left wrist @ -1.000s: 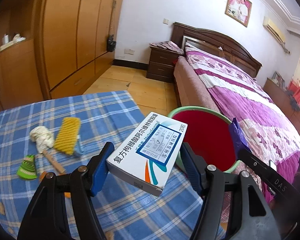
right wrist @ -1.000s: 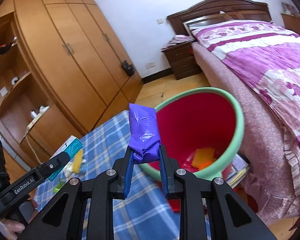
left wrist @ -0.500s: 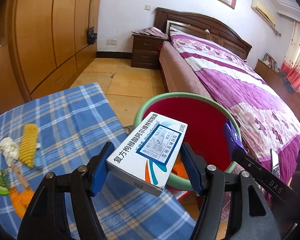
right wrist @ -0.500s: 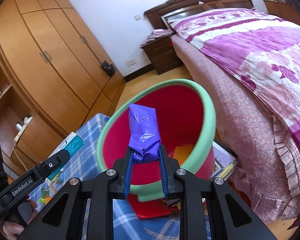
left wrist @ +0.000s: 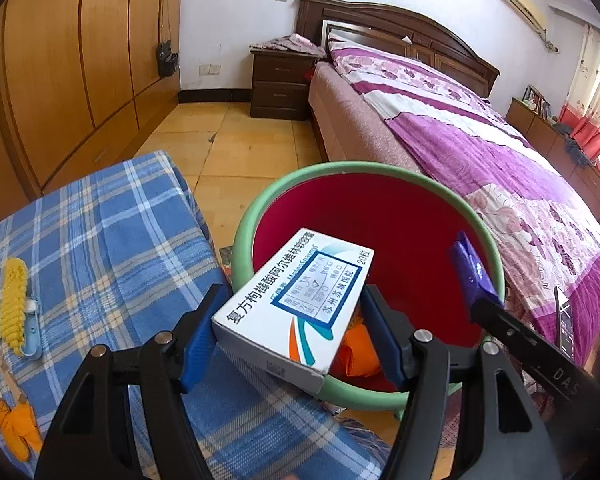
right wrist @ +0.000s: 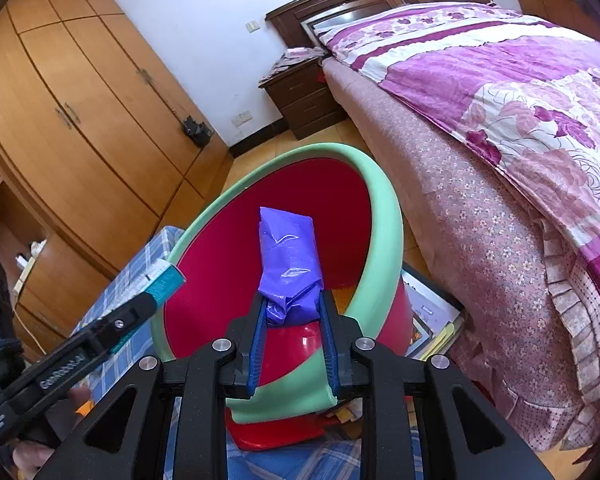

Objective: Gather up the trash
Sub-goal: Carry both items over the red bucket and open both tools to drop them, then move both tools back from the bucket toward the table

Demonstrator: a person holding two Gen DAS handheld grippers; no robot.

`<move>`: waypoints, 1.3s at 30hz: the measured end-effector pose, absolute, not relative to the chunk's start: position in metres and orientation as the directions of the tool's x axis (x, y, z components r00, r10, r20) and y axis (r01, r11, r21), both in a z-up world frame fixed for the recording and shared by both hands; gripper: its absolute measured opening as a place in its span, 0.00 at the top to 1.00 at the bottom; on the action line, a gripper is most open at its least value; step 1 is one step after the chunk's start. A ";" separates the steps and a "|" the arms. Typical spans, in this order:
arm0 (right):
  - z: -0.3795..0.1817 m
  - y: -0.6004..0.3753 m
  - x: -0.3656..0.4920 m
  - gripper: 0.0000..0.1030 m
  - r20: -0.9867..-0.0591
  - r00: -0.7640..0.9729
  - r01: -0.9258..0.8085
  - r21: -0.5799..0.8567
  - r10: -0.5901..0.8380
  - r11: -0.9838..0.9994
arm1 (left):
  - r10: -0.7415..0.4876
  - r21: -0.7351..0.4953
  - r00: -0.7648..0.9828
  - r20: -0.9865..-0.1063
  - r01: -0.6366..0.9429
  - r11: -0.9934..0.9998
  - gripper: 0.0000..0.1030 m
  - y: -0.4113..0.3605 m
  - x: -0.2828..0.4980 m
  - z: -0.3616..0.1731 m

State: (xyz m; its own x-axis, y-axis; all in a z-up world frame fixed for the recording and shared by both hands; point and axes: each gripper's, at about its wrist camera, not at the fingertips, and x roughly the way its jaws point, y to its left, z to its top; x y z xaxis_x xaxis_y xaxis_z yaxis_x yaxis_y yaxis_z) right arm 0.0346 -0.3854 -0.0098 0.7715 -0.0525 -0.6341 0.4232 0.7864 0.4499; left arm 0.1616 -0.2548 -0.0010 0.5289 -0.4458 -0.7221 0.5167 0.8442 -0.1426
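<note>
The white medicine box [left wrist: 296, 306] is sitting crosswise in the left gripper [left wrist: 292, 336], both blue pads pressing its long sides, at lower centre of the left wrist view, its far end hanging over the near rim of the trash bin [left wrist: 244, 236]. The purple plastic packet [right wrist: 290, 264] is standing up between the pads of the right gripper [right wrist: 292, 332], whose jaws have just been opening a little though the blue pads are still touching the crumpled base of the packet; in the right wrist view it is showing at centre, against the bin's red inside. The bin (green rim, red walls) is holding orange scraps [left wrist: 356, 350] at its bottom, partly hidden behind the box. In the left view the bin is standing just beside the edge of the blue checked tablecloth [left wrist: 112, 232], which is filling the lower left; a yellow knitted piece [left wrist: 14, 300] and other small bits are lying along its far left. The pink-skirted bed [right wrist: 500, 184] is running close along the bin's right side, with some flat papers [right wrist: 428, 316] wedged on the floor between them. Bare wooden floor [left wrist: 244, 136] is lying open beyond the bin, toward the wardrobe [left wrist: 80, 60] at upper left.
</note>
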 end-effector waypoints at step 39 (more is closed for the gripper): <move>0.014 -0.366 0.024 0.40 -0.578 0.816 0.364 0.474 -0.029 0.802 | -0.447 -0.184 0.560 -0.698 0.463 0.867 0.30 -0.199 0.131 0.025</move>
State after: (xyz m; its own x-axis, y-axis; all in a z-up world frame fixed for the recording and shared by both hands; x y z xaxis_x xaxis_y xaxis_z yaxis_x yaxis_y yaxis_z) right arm 0.0242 -0.3662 0.0136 0.8158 -0.0287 -0.5776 0.3638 0.8018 0.4740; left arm 0.1309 -0.1988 0.0246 0.5599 -0.4465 -0.6980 0.4629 0.8672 -0.1835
